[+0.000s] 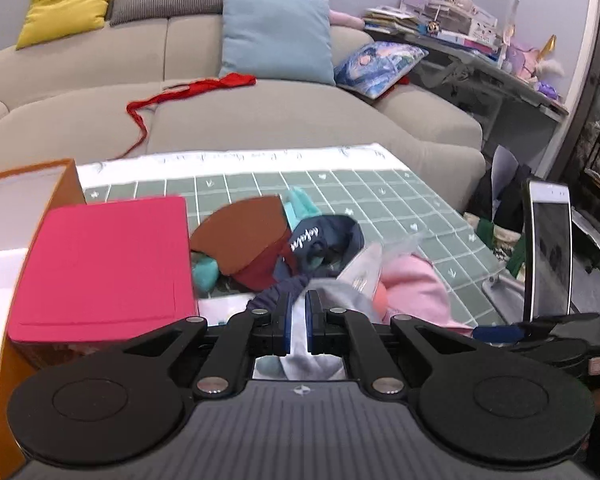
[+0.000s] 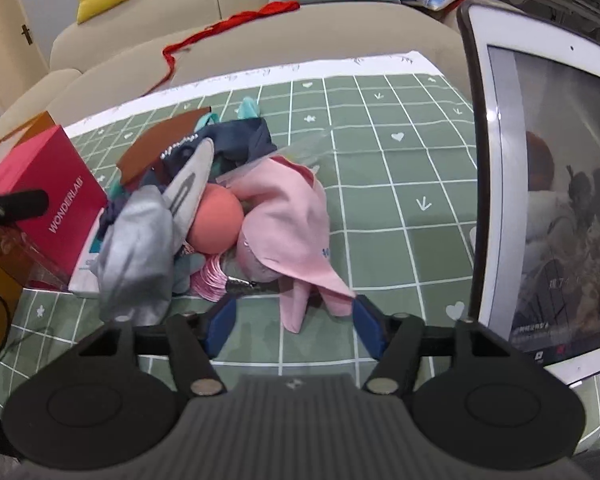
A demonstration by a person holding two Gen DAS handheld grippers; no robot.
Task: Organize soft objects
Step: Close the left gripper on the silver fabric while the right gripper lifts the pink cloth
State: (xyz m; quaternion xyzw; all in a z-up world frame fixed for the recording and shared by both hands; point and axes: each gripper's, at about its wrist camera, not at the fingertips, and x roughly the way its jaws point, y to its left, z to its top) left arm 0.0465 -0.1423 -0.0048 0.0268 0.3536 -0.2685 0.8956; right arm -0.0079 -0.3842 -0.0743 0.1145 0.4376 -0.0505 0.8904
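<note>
A heap of soft things lies on the green checked cloth [image 2: 380, 200]. It holds a pink garment [image 2: 288, 216], a coral ball [image 2: 216, 220], a navy cloth with white lettering [image 1: 324, 236] and a brown piece [image 1: 244, 232]. My left gripper [image 1: 298, 312] is shut on a light grey cloth [image 1: 300, 344], which also shows lifted at the heap's left in the right wrist view [image 2: 140, 248]. My right gripper [image 2: 294, 328] is open, its blue pads on either side of the pink garment's near tip.
A pink box [image 1: 104, 264] marked WONDERLAB [image 2: 48, 192] stands left of the heap, beside an orange box [image 1: 20, 184]. A white tablet [image 2: 548, 208] stands upright at the right. A beige sofa [image 1: 260, 112] with cushions and a red ribbon [image 1: 172, 94] lies behind.
</note>
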